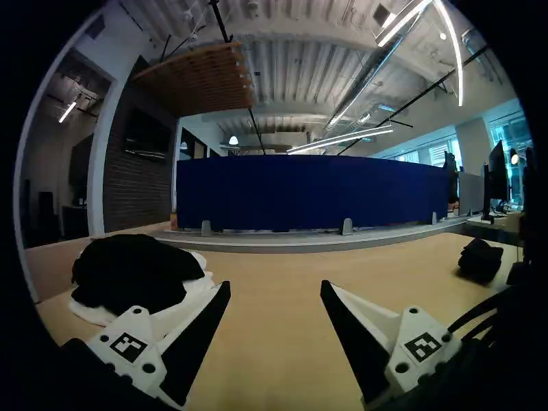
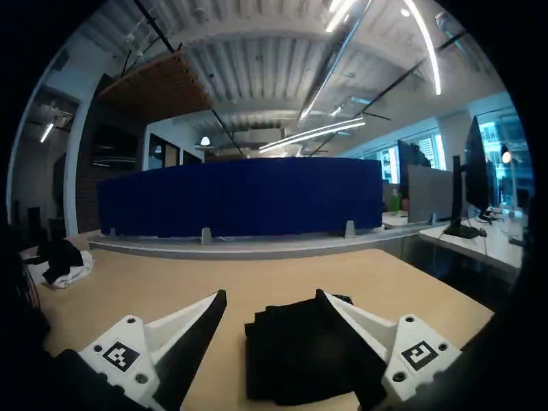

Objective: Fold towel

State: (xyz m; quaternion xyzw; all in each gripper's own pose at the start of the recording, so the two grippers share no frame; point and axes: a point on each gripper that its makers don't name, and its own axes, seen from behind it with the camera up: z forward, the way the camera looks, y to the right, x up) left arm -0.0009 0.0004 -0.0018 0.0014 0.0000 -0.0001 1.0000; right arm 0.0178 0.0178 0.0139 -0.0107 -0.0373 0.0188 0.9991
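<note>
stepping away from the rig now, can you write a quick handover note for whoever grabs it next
Left gripper: open, empty, over bare table.
Right gripper: open, over the folded black towel, not pinching it.
Done: that towel looks folded, flat on the table.
Left: heap of black and white towels near the left gripper looks unfolded; take the next from there.

Blue partition (image 1: 308, 192) behind wooden table (image 1: 274, 294)
</note>
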